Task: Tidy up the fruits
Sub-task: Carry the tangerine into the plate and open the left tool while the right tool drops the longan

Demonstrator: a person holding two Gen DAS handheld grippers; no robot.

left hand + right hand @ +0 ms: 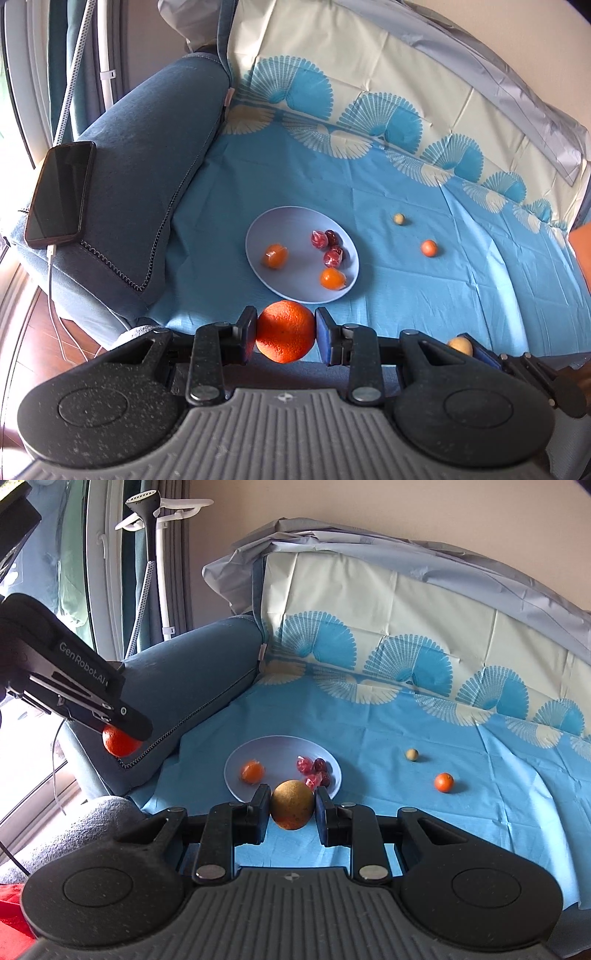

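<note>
My left gripper [285, 332] is shut on a large orange [285, 331], held above the near edge of the blue cloth. It also shows in the right wrist view [122, 741] at the left, over the sofa arm. My right gripper [291, 808] is shut on a yellow-brown round fruit [291, 804], held in front of the pale blue plate [236, 771]. The plate [295, 221] holds two wrapped orange fruits [275, 256] and wrapped red fruits [319, 239]. On the cloth to the right lie a small beige fruit [399, 219] and a small orange [429, 247].
A blue sofa arm [147, 155] rises at the left with a charging phone [59, 194] on it. The cloth-draped backrest [369, 74] stands behind. A garment steamer stand [155, 535] is by the window.
</note>
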